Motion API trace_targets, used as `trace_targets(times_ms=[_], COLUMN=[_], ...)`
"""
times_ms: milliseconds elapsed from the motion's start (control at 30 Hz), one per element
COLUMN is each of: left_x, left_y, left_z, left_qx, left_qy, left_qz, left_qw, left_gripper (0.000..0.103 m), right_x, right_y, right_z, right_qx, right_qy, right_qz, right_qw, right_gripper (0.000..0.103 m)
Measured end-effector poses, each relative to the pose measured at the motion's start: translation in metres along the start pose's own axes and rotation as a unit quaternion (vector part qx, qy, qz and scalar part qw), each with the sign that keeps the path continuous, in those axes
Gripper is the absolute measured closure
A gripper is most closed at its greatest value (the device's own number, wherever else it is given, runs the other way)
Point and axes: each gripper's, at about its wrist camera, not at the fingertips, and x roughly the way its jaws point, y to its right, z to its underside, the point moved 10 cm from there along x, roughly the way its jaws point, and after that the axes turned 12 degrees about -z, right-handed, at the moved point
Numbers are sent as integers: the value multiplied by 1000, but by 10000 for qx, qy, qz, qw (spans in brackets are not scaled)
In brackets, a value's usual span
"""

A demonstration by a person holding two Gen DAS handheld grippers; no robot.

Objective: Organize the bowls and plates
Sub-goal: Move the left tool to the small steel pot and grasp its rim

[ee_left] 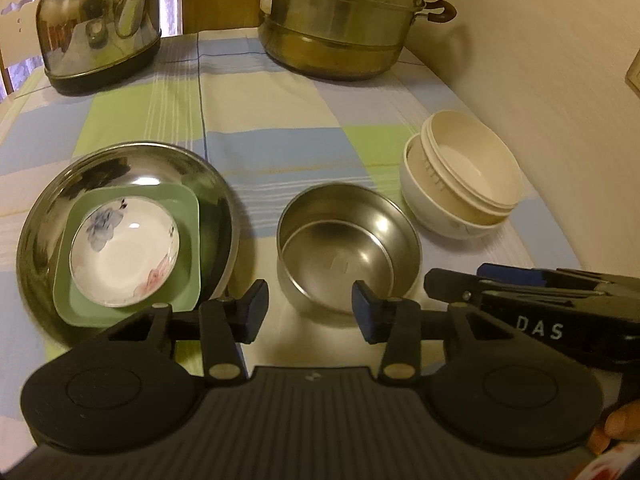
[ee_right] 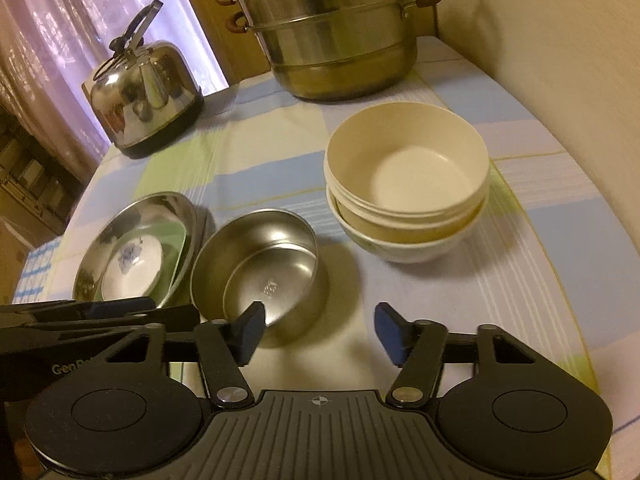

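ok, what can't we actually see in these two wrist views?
- Green square plate: centre hidden under the floral dish, both views.
- Stacked cream bowls: count unclear, lower ones hidden by the top bowl.
- Steamer pot: top cut off by the frame edge, both views.
- Steel bowl: base stamp too small to read.

You have a smooth woven cloth (ee_left: 280, 120) in pale checks under everything. The steel bowl (ee_left: 348, 246) looks brushed and satiny; the wide steel plate (ee_left: 52, 216) is mirror-bright, like the kettle (ee_left: 100, 24) and steamer pot (ee_left: 340, 28). The flowered dish (ee_left: 124, 252) is glossy ceramic on a matt green plastic plate (ee_left: 184, 216). The cream bowls (ee_right: 408, 172) look matt, and your gripper pads (ee_left: 256, 308) rubbery.
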Motion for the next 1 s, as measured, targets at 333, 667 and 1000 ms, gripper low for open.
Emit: trace_targets(times_ms=[333,667,1000], left_x=[21,37,47], left_y=[4,4,0], left_z=[-5,-8,-11], left_qx=[-8,-39,-30], left_qy=[-130,-185,-204], left_qz=[-41,-62,-162], left_qw=[9999,9998,9997], left_gripper=[69,74,86], right_x=[25,43,53], right_y=[4,10,12], right_z=[-13,-16,-19], right_qx=[-67,-111,-145], right_qy=[121,72,62], right_qz=[35,70,104], right_qw=[9999,9999,9998], right_gripper=[61,75,91])
